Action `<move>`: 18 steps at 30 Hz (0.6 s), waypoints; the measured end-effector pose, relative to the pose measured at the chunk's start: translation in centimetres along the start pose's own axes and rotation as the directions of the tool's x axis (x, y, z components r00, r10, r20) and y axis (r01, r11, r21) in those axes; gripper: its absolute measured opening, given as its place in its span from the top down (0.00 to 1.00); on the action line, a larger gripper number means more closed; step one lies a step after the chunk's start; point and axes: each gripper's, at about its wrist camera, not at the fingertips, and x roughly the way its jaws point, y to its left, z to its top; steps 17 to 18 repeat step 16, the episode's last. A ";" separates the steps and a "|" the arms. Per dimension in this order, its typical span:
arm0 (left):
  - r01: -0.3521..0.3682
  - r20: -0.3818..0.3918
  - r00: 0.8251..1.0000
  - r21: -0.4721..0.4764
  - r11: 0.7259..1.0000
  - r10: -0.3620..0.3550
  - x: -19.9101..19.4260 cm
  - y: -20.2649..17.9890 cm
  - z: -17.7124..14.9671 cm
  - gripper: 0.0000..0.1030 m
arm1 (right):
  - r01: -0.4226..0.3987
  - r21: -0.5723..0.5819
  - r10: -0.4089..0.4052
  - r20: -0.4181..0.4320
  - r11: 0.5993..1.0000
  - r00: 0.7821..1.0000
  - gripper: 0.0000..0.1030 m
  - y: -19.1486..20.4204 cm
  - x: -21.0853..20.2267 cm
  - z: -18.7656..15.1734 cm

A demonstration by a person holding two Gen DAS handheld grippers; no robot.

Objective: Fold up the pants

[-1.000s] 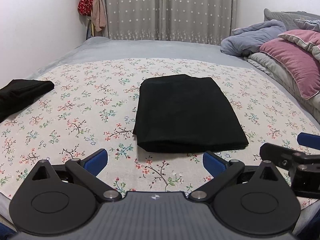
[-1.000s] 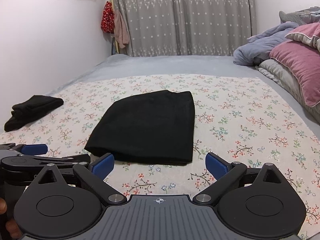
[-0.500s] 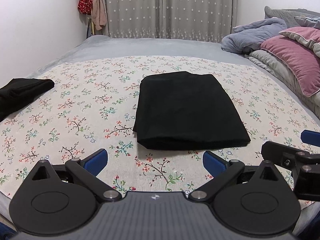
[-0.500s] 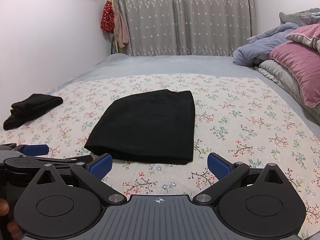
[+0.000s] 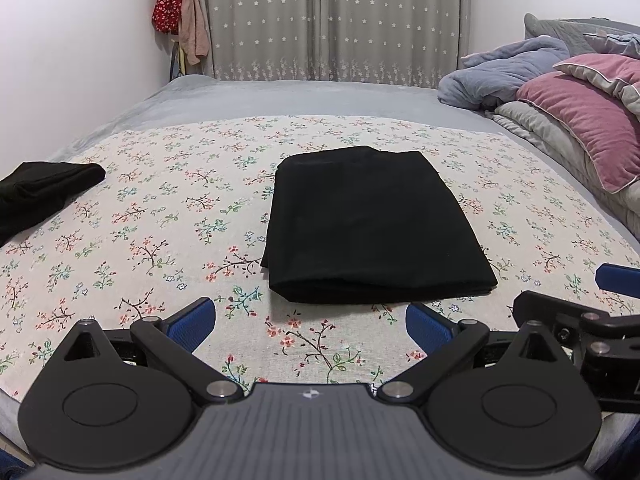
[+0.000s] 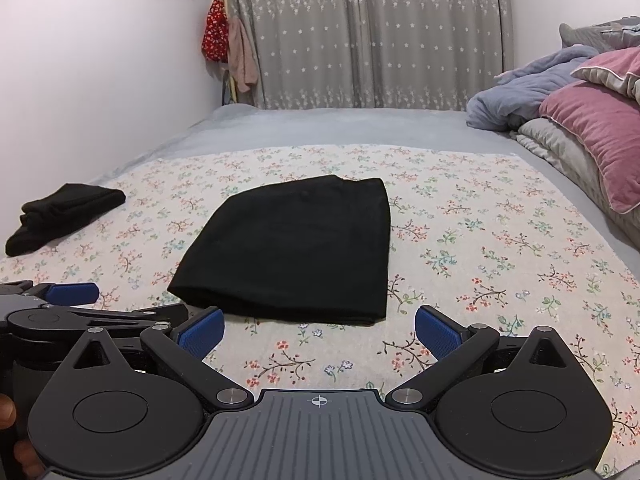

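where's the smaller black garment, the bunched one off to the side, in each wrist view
Left wrist view: the smaller black garment lies at the far left edge on the floral sheet, left of the folded black pants.
Right wrist view: it lies at the left, mid-height, again left of the pants.
Shared landmark: the red floral cloth hanging beside the curtain.

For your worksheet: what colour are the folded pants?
Black pants, clearest in the left wrist view.

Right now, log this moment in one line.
pants folded flat on floral sheet | left tongs open, empty | right tongs open, empty
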 end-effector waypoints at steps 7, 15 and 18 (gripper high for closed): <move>-0.011 0.011 1.000 0.008 1.000 0.011 0.0 -0.1 0.0 0.00 | 0.000 0.000 0.000 -0.002 1.000 1.000 0.01 0.1 0.0 0.0; -0.010 0.006 1.000 0.005 1.000 0.010 0.0 -0.1 0.0 0.00 | 0.001 0.000 -0.001 -0.004 1.000 1.000 0.01 0.2 0.1 -0.2; -0.009 0.005 1.000 0.004 1.000 0.009 0.0 -0.1 0.0 0.00 | 0.001 -0.001 -0.001 -0.005 1.000 1.000 0.01 0.2 0.1 -0.2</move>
